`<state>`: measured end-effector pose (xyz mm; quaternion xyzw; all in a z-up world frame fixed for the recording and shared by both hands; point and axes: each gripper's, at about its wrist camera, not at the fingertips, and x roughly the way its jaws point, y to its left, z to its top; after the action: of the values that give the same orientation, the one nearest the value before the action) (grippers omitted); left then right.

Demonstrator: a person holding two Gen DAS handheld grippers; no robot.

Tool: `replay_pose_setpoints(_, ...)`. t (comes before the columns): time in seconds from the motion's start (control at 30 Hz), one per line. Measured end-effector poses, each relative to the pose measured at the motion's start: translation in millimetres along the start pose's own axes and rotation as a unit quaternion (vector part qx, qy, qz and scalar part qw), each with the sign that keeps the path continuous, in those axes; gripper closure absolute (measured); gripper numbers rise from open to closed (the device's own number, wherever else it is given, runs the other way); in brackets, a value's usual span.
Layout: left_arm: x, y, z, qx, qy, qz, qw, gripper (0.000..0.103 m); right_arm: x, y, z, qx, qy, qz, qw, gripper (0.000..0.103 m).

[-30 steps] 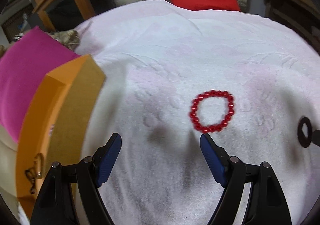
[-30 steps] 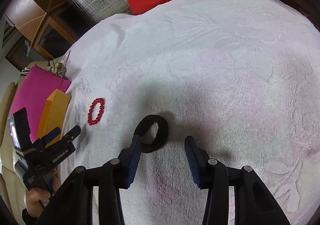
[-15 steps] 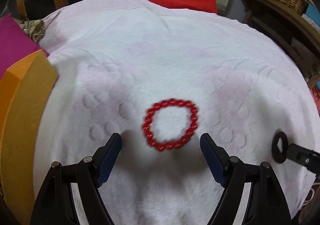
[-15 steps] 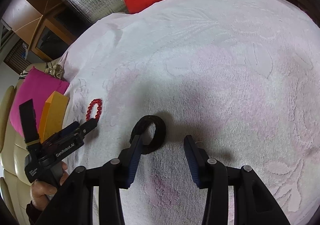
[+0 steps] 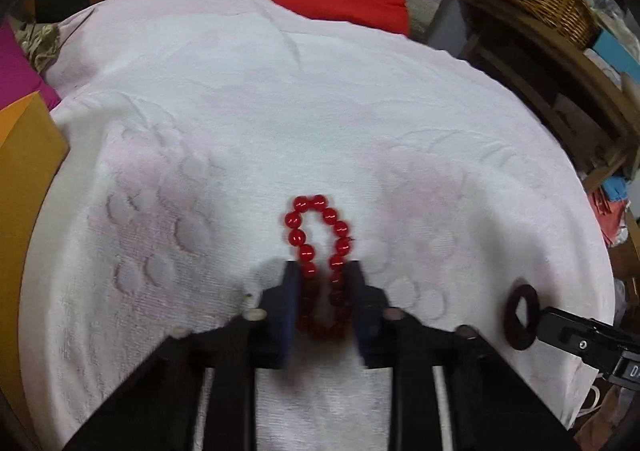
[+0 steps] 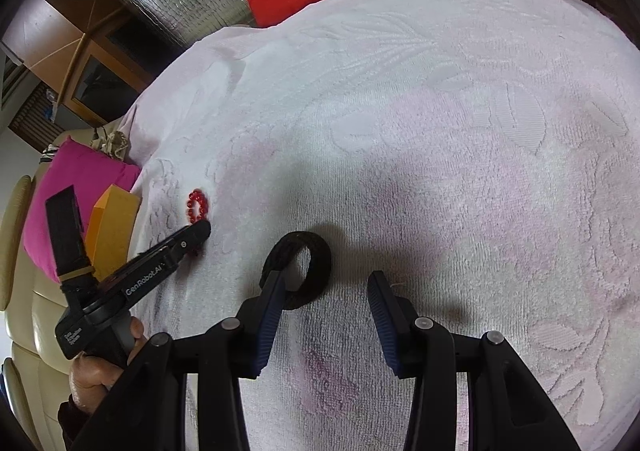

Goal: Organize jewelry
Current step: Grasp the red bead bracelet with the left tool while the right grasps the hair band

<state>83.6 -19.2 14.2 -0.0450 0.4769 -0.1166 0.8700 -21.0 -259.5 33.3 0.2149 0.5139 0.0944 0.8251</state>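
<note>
A white embossed towel (image 5: 280,123) is covering the surface under both claws. An orange box (image 5: 24,187) is lying at the towel's edge, well to the left of the left claw (image 5: 322,271). The left claw's jaws have just been closing and are now pinching the near half of the red bead bracelet (image 5: 316,227), squeezing it into a narrow loop. The right claw (image 6: 326,287) is standing partly open, gripping nothing; its left finger is overlapping the dark ring (image 6: 302,269), which is lying on the towel.
</note>
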Motion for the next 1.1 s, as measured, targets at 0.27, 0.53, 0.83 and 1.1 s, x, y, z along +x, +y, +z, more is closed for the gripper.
replay_pose_setpoints(0.27,-4.0,-22.4,-2.0,0.035,0.003,-0.032,0.9989,0.094,0.6,8.2,-3.5,-0.022,-0.010,-0.020,1.000,0.056)
replay_pose_setpoints(0.53,-12.2,-18.0,-10.2,0.027,0.026,-0.063,0.9973,0.094,4.0,10.6,-2.3,-0.025,-0.010,-0.031,0.999,0.056)
replay_pose_setpoints(0.83,-24.0,-21.0,-26.2,0.045,0.033,-0.044,0.9975,0.084,7.8,18.0,-1.6,-0.052,-0.024,-0.053,0.997,0.065)
replay_pose_setpoints(1.1,-19.0,-20.2,-28.7,0.046,0.035,-0.039,0.9976,0.055,5.0,21.2,-3.8,-0.072,-0.036,-0.061,0.995,0.089)
